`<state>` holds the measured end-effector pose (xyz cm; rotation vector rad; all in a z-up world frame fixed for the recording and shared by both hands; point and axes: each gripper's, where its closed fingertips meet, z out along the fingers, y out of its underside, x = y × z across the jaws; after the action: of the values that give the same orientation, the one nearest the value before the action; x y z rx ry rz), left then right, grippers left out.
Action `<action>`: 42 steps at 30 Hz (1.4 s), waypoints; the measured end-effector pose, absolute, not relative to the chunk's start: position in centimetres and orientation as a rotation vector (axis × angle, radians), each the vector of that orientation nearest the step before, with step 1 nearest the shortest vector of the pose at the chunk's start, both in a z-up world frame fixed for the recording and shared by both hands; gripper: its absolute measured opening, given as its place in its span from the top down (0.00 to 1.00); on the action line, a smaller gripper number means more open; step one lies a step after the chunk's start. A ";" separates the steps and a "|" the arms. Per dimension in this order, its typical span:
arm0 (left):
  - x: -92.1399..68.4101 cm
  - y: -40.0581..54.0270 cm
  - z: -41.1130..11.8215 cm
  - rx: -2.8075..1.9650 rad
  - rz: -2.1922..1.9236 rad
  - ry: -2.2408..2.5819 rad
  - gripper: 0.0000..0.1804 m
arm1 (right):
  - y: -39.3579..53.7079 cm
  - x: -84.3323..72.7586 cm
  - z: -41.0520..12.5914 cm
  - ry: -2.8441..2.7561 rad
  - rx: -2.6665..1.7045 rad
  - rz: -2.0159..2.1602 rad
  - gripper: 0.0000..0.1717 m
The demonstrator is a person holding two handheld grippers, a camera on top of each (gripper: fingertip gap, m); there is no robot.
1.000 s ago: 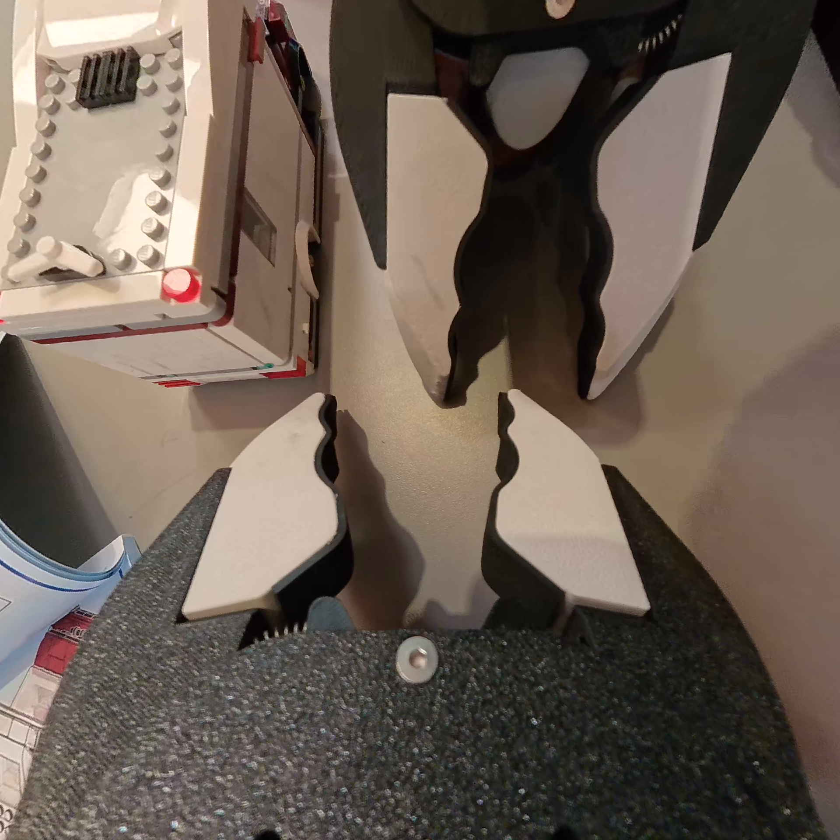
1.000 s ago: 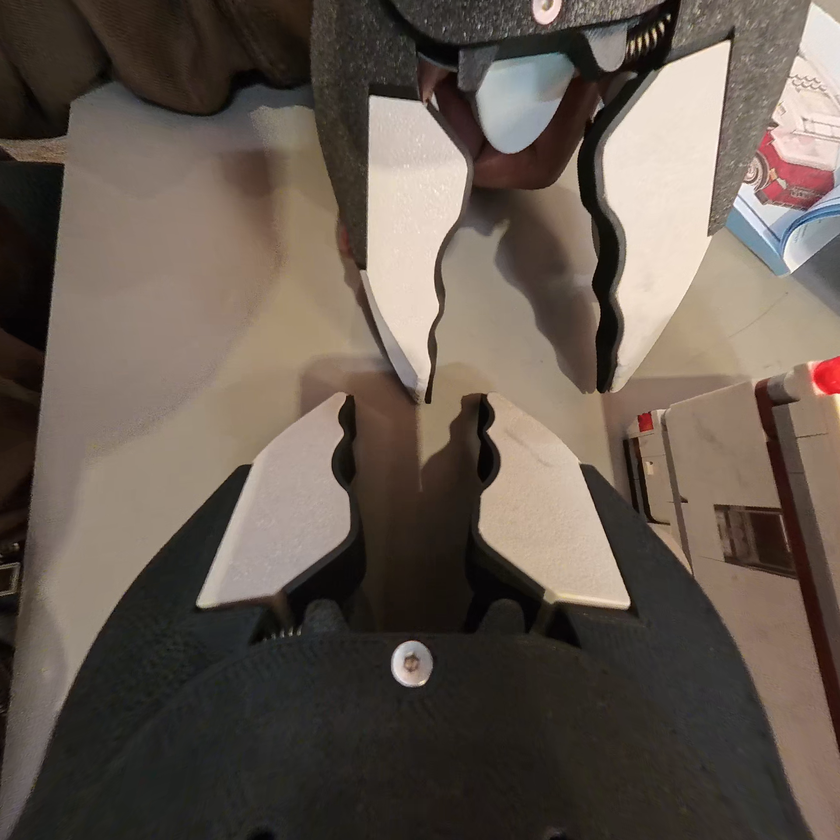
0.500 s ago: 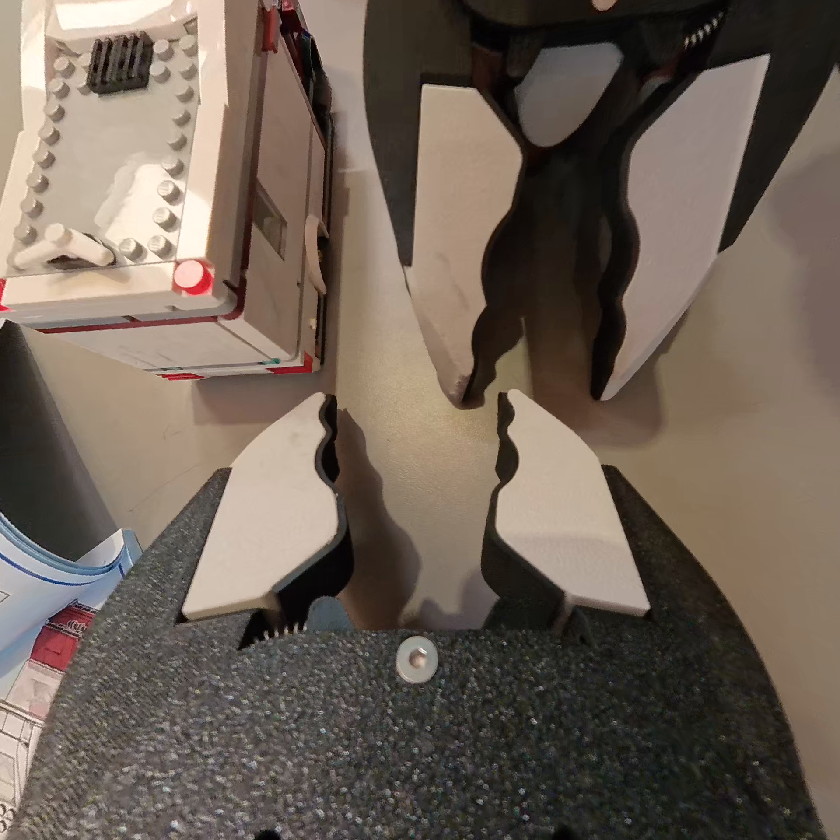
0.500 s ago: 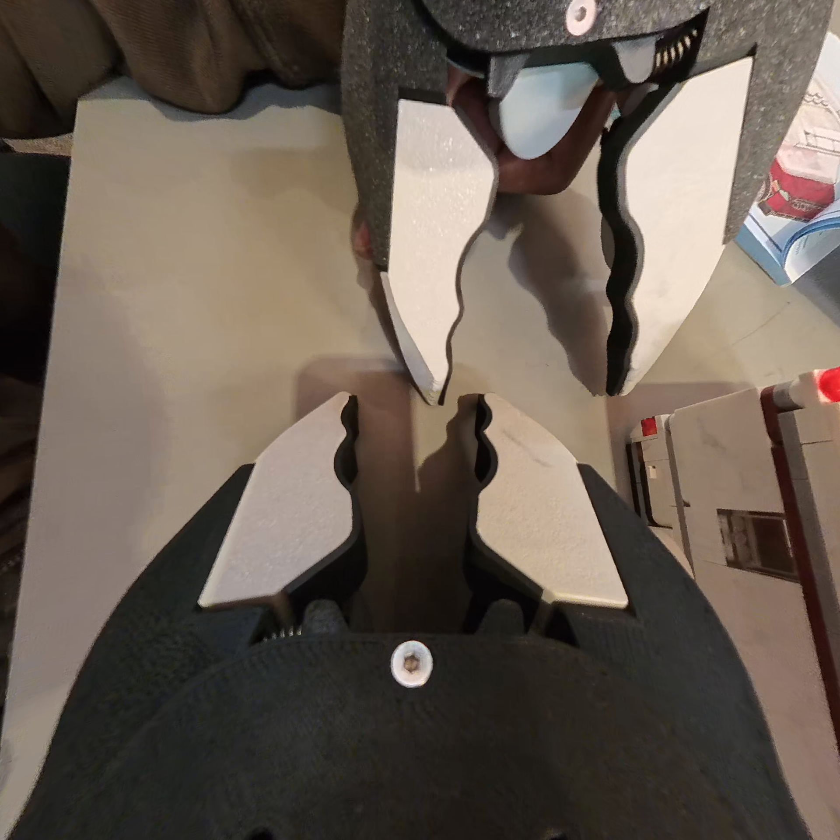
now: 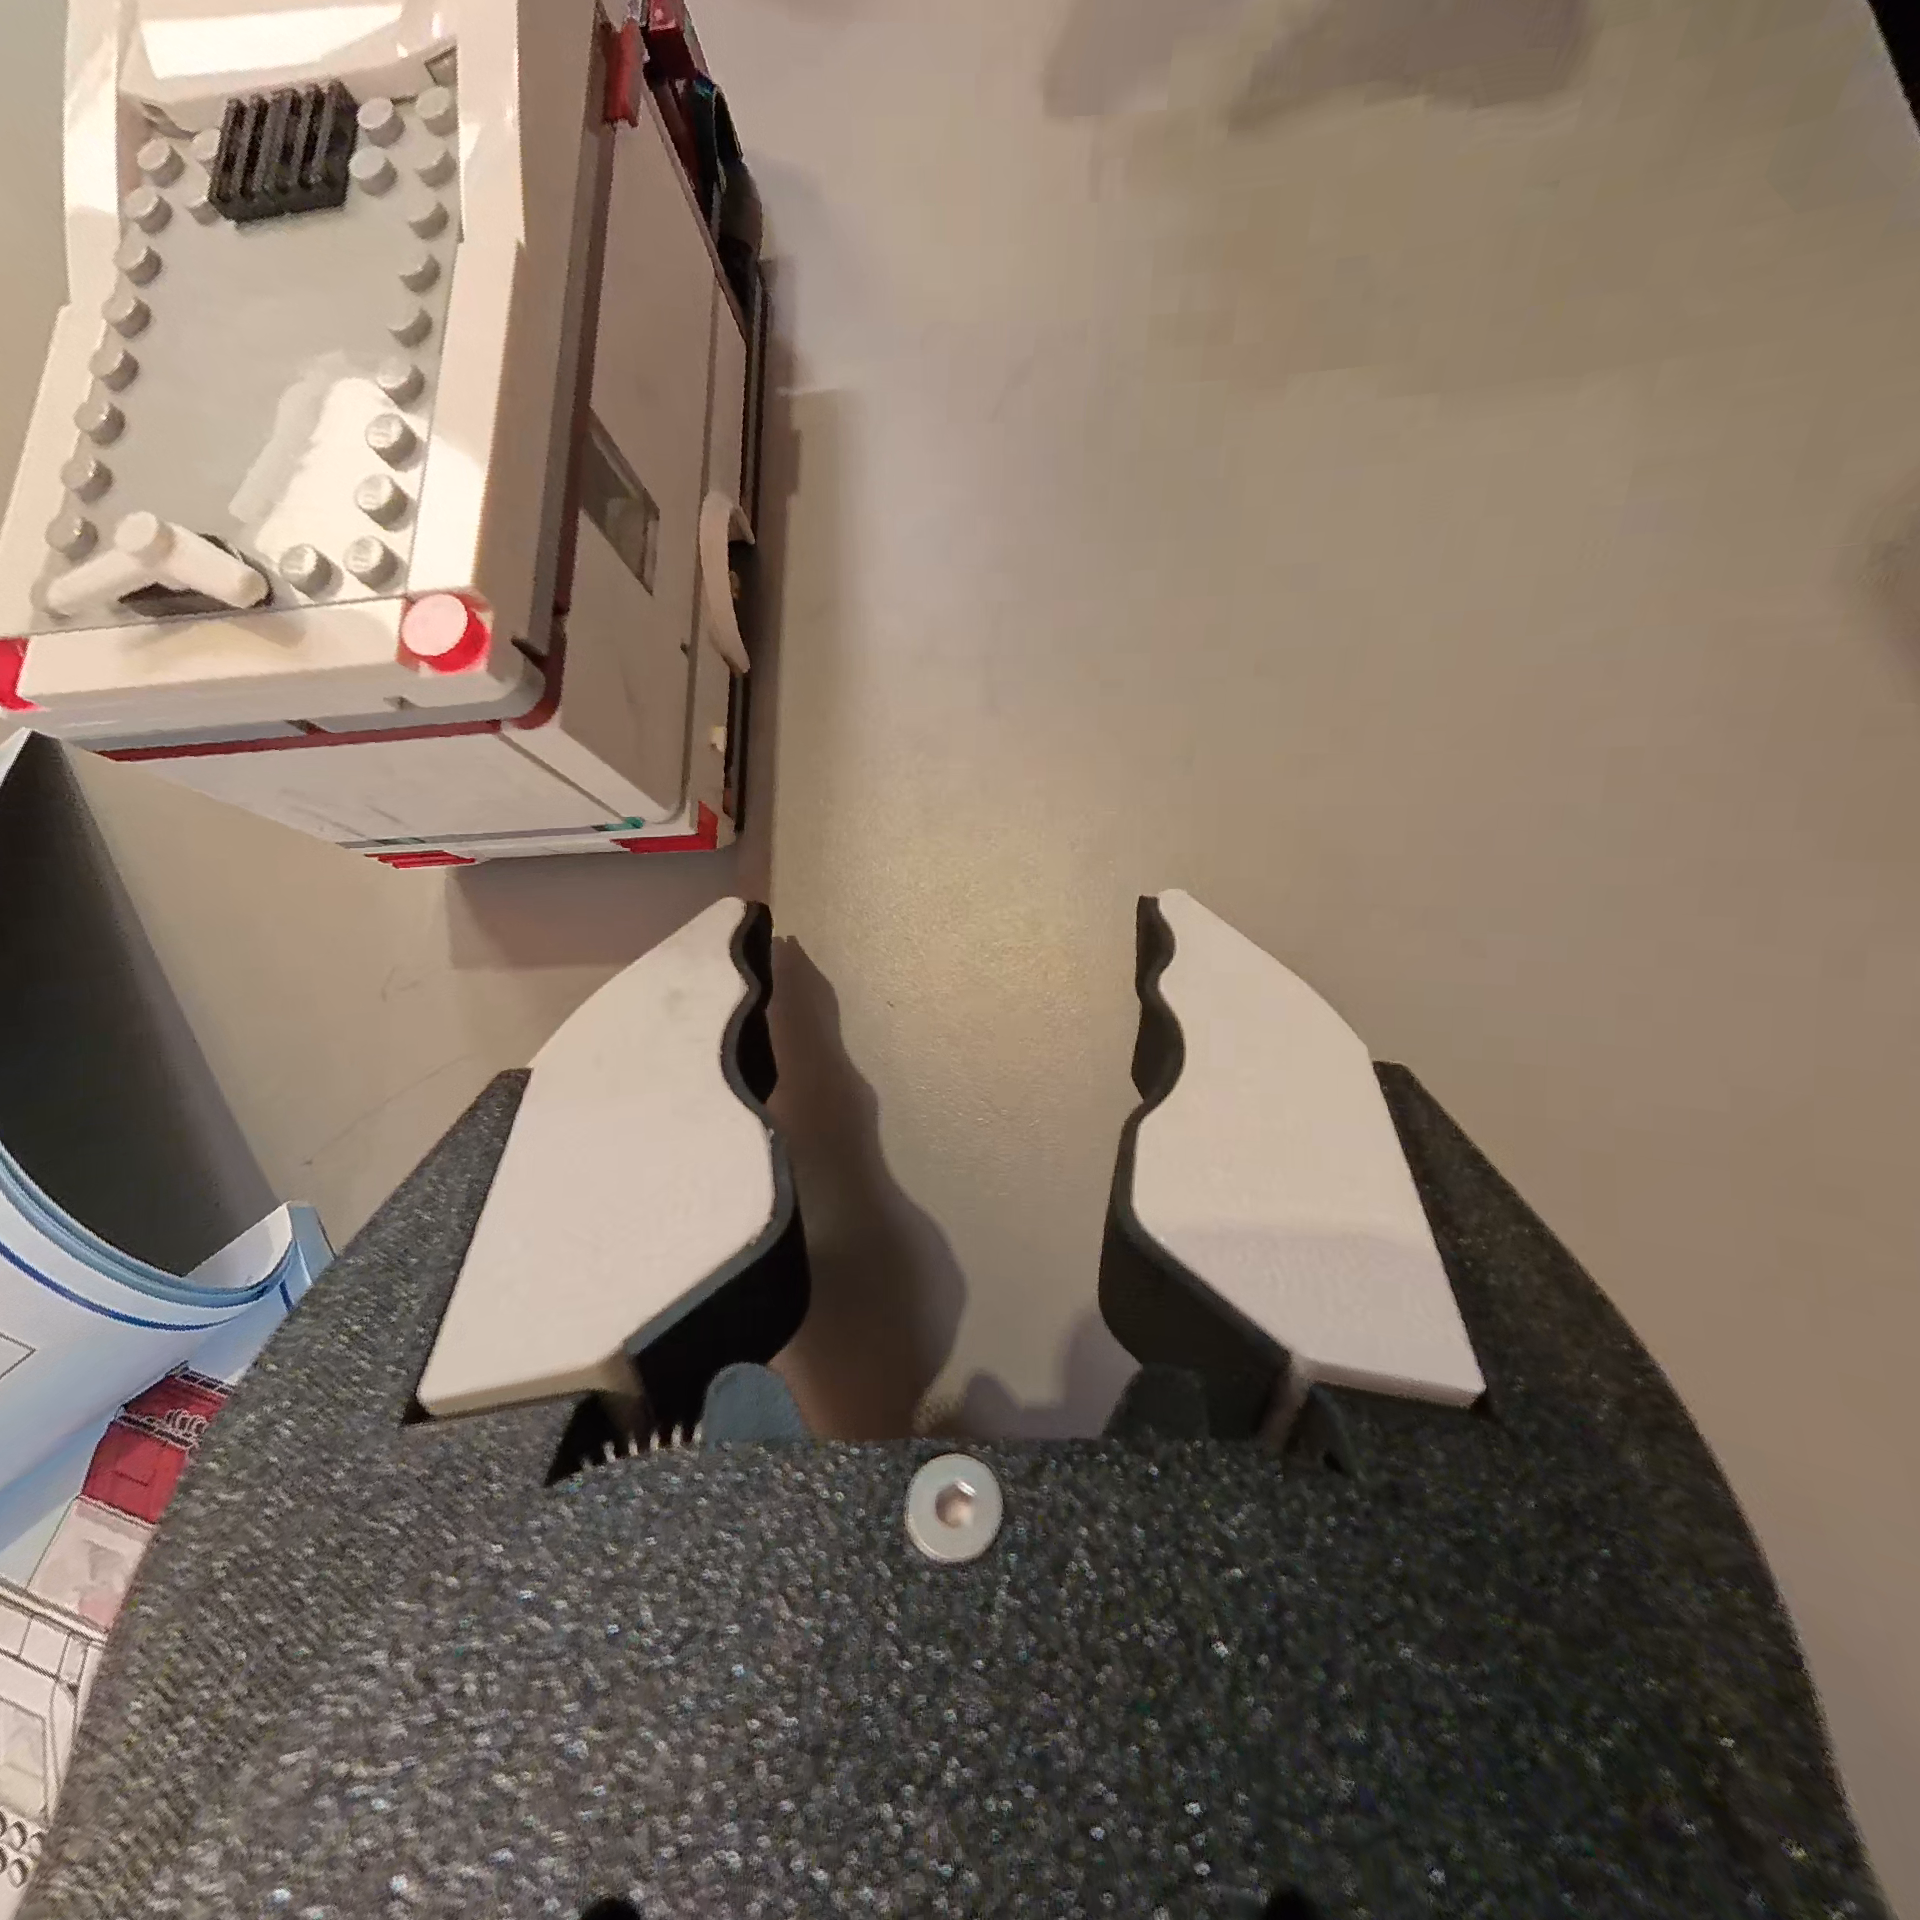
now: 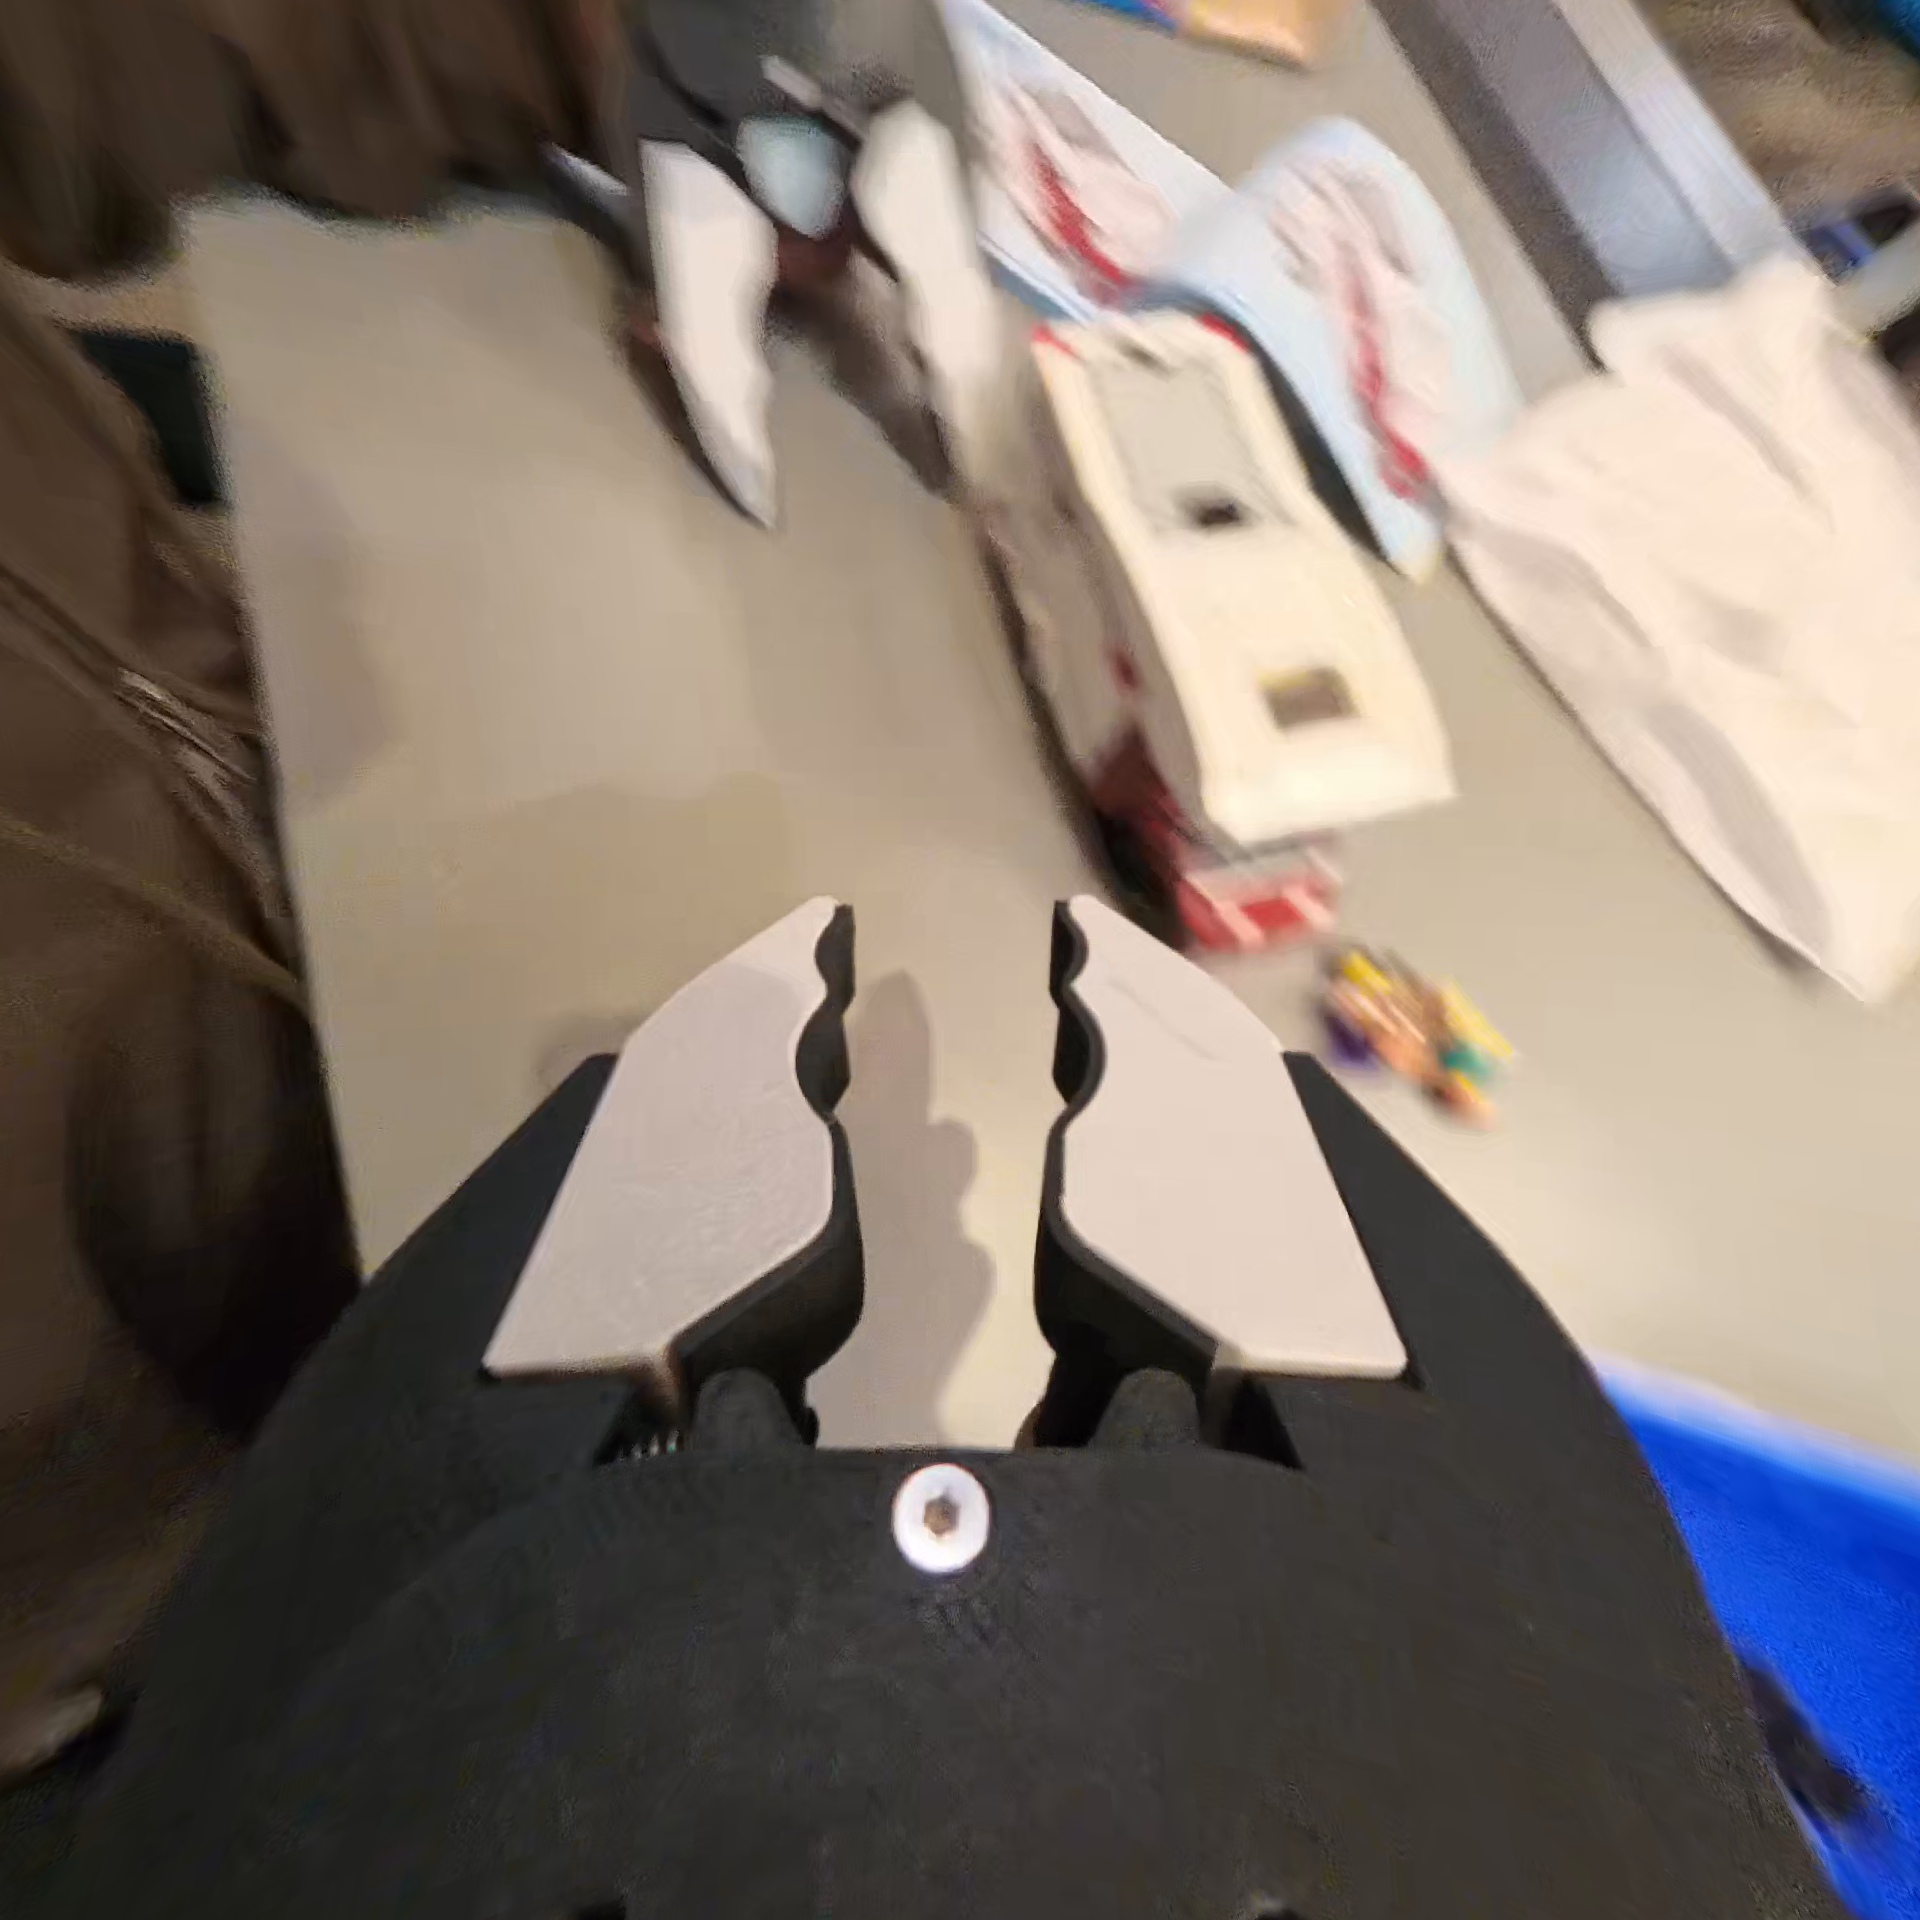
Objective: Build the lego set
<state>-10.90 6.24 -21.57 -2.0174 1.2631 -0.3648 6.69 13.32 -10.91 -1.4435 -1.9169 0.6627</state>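
The white and red brick-built toy vehicle with a studded grey roof stands on the pale beige desk, ahead and to the left of the left claw. Its rear corner lies near that claw's left fingertip without touching it. The left claw's two fingers stand wide apart over bare desk with nothing between them, and the surface ahead and to the right is open. At its left, a curled blue and white printed booklet lies close beside the claw body.

The right claw hovers over bare desk with its fingers partly apart and nothing between them. The toy vehicle sits ahead to its right, with a small cluster of coloured pieces just past the vehicle's near end. A crumpled white bag lies farther right, and a blue object fills the lower right corner. The desk's left edge runs along brown fabric. The view is blurred.
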 end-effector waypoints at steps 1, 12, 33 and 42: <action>-10.9 6.2 -21.6 -2.018 -0.365 1.263 0.62 | 16.5 8.8 -10.3 -1.895 -1.510 0.539 0.79; -10.9 6.4 -21.6 -2.026 -0.360 1.249 0.62 | 39.8 22.3 -18.5 -2.061 -2.114 -0.088 0.78; -10.5 6.1 -21.3 -1.969 -0.344 1.292 0.64 | 32.0 18.2 -13.9 -2.125 -1.894 0.004 0.90; -6.3 4.6 -19.0 -1.763 -0.336 1.394 0.66 | 14.9 10.4 -13.7 -2.231 -1.558 0.261 0.90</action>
<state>-6.26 4.62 -19.04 -1.7630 1.3940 -0.3365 10.36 14.85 -13.70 -1.5579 -2.2308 0.2608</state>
